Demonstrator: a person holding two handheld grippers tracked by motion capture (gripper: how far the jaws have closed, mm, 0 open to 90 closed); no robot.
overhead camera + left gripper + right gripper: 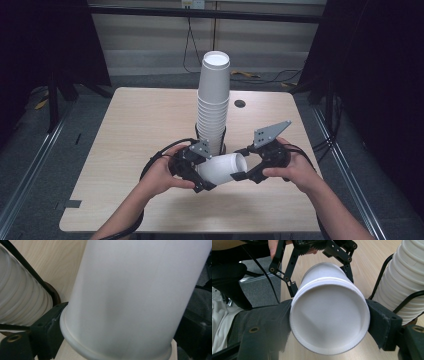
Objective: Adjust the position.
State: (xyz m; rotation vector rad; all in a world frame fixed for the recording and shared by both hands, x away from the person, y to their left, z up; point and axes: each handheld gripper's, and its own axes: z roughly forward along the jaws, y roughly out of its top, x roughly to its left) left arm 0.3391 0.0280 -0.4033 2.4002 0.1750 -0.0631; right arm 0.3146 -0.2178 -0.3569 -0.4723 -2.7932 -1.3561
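A white paper cup (222,169) lies on its side just above the table, held between both grippers. Its open mouth (329,317) faces the right gripper (329,322), whose jaws press the rim from both sides. A second rim line shows just behind the front one; I cannot tell whether two cups are nested. The left gripper (207,175) clamps the cup's other end, and the cup wall (130,297) fills most of the left gripper view. Beyond the cup, in the right gripper view, the left gripper (322,280) grips that narrower end.
A tall stack of white cups (214,100) stands in a black wire holder (384,275) at the table's middle, just behind the held cup. The wooden table (140,130) has a round cable hole (240,104) at the back. Dark curtains and floor rails flank it.
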